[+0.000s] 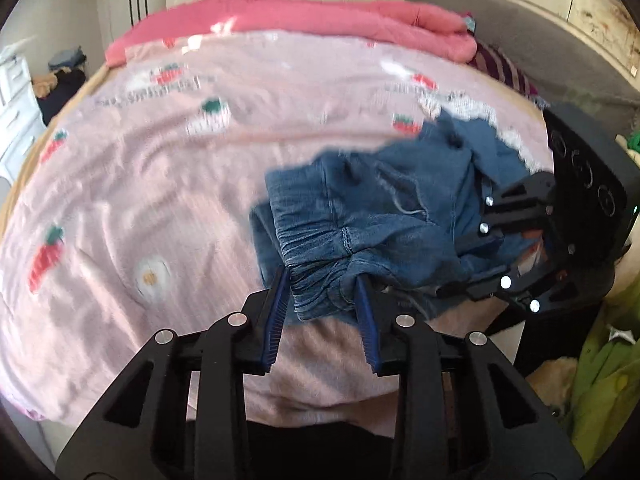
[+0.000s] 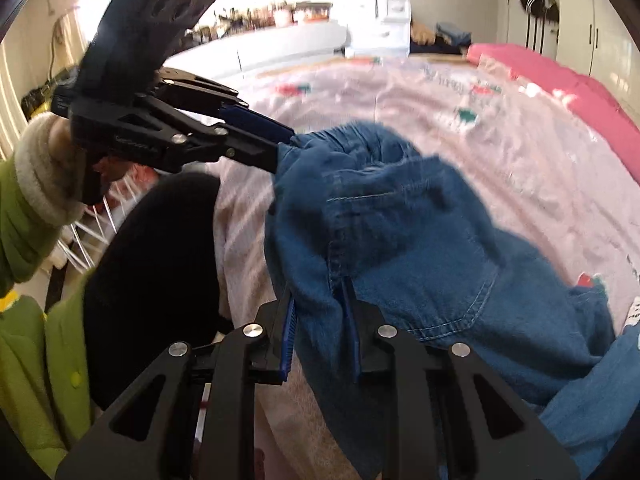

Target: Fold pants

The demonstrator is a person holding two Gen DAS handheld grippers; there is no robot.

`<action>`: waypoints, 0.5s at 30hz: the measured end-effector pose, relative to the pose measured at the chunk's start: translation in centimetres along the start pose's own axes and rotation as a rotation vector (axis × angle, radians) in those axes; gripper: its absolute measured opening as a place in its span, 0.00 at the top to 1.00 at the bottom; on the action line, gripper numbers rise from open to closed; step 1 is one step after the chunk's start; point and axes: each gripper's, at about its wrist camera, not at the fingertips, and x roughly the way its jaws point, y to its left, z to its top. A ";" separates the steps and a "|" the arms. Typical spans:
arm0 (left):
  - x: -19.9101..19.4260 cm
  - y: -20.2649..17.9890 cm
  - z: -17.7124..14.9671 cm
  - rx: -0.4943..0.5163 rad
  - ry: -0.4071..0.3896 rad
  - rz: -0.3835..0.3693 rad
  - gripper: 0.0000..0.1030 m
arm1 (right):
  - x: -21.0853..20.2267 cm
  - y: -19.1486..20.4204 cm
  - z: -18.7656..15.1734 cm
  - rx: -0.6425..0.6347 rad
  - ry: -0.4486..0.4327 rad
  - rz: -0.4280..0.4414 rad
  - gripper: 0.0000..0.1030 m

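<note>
Blue denim pants (image 1: 380,216) hang bunched above a pink bedspread (image 1: 160,184). My left gripper (image 1: 324,284) is shut on the elastic waistband of the pants. It also shows in the right wrist view (image 2: 286,144), gripping the cloth's upper left corner. My right gripper (image 2: 320,304) is shut on the pants (image 2: 420,248) near a seam, and appears in the left wrist view (image 1: 476,248) at the garment's right side. The legs trail down to the right and are partly hidden.
A pink quilt (image 1: 320,20) lies folded along the far side of the bed. A grey headboard (image 1: 540,48) is at the right. White drawers (image 1: 16,112) stand at the left. The person's green jacket (image 2: 32,340) and dark trousers (image 2: 152,280) are at the bed's near edge.
</note>
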 end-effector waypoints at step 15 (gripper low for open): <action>-4.7 -1.2 0.7 0.014 -0.093 0.064 0.66 | -7.1 -4.5 -2.1 0.196 -0.107 -0.043 0.53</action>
